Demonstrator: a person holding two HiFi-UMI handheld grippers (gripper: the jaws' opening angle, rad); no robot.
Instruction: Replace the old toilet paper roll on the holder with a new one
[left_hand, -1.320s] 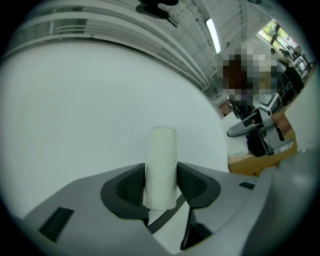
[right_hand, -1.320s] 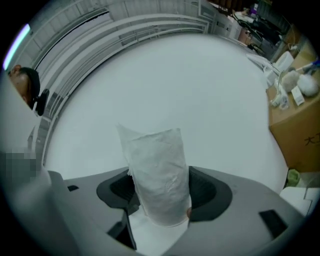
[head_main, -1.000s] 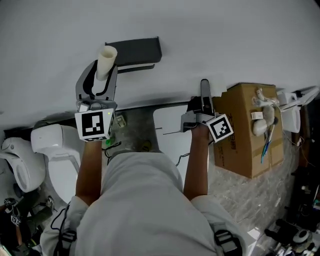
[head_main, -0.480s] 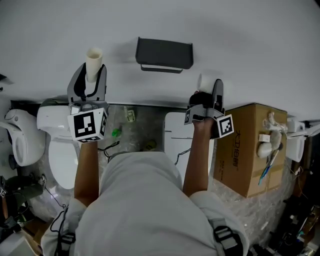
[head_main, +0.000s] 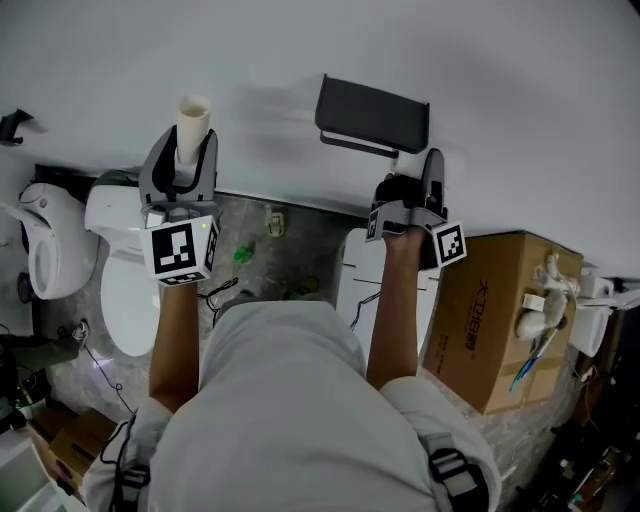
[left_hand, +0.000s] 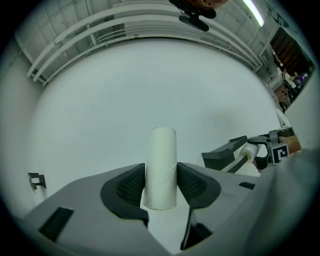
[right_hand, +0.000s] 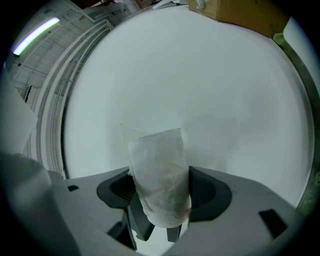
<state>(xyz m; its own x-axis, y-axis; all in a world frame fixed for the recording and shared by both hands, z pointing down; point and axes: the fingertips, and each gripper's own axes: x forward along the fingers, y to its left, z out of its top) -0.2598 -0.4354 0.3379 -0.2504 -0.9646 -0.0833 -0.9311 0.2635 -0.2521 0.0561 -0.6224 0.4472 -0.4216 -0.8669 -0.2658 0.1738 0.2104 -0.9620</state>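
left gripper (left_hand: 160, 187) clamped on an upright bare cardboard tube (left_hand: 161, 160), right gripper (right_hand: 160, 192) clamped on a new white paper roll (right_hand: 159, 175) close beside the dark holder (head_main: 372, 115), holder mounted on the plain white wall (head_main: 300, 40) beyond

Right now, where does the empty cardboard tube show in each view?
Head view: upper left, the empty cardboard tube stands upright against the white wall.
Left gripper view: centre, upright, clamped in the left gripper.
Right gripper view: not in it.
Shared landmark: the dark holder on the wall lies right of the tube in the head view and in the left gripper view.
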